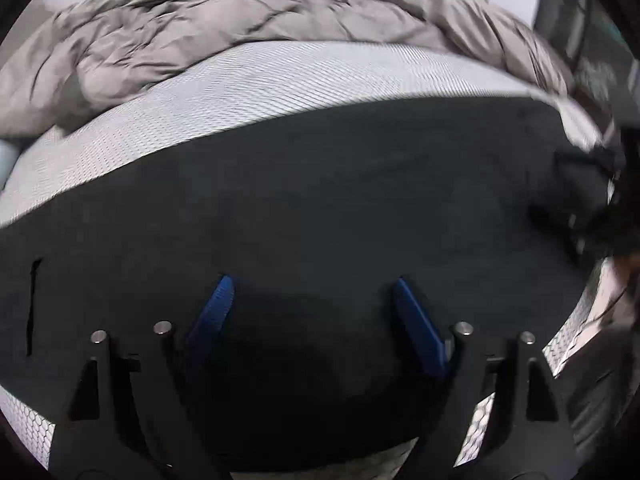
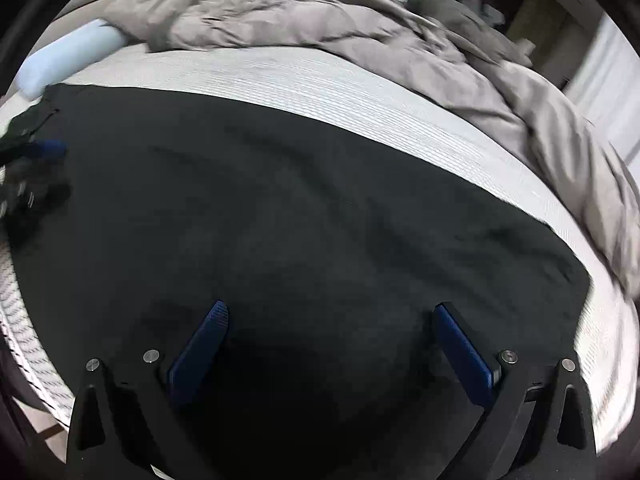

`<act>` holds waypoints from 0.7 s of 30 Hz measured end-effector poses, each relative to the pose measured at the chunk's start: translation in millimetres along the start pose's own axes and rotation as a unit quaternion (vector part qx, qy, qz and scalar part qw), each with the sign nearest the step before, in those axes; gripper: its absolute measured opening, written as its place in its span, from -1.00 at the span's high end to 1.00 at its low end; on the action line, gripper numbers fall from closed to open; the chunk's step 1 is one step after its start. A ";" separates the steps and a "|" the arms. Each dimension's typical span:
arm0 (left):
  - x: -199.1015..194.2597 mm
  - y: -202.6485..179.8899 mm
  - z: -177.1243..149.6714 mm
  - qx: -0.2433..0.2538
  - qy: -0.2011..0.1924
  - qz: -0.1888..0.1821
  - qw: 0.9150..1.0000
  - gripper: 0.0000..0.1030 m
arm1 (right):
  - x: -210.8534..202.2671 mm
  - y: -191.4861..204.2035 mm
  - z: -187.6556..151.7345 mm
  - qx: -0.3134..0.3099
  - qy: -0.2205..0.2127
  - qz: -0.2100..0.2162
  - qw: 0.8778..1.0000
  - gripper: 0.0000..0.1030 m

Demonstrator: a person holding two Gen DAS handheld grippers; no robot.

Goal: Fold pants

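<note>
Blue fingers (image 1: 218,308) of the left gripper (image 1: 312,292) are spread wide above the black pants (image 1: 320,200) and hold nothing. The right gripper (image 2: 328,316) also has its fingers (image 2: 460,344) wide apart over the pants, gripping nothing. The pants lie flat along the near edge of the bed (image 2: 360,92). A crumpled grey blanket (image 1: 200,28) sits at the far edge. No writing can be read. Both pictures are blurry near their rims.

Black pants (image 2: 304,208) and a rumpled grey duvet (image 2: 360,28) lie on the white-sheeted bed (image 2: 360,92).
</note>
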State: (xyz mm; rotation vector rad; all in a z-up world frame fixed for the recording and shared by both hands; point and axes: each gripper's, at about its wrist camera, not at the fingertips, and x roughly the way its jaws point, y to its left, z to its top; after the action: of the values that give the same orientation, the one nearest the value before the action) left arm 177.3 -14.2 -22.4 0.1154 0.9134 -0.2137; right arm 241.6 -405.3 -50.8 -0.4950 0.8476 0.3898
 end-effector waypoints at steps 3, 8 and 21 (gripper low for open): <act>4.9 -22.6 -1.6 0.026 0.004 0.038 0.999 -0.88 | -1.9 -27.4 -19.6 0.010 0.017 -0.062 0.998 -0.99; 18.7 -13.3 7.4 -0.020 0.026 0.019 0.999 -0.95 | -4.5 -98.5 -56.8 0.088 0.049 -0.147 0.984 -0.99; 4.5 -120.9 40.3 0.070 -0.025 -0.039 0.996 -0.90 | -35.8 -118.3 -75.6 0.120 0.020 -0.144 0.982 -0.99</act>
State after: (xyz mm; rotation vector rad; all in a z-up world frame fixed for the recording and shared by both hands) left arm 183.0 -140.0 -2.5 0.2034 0.8544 -0.3523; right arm 234.5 -549.0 -34.7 -0.3949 0.8342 0.0100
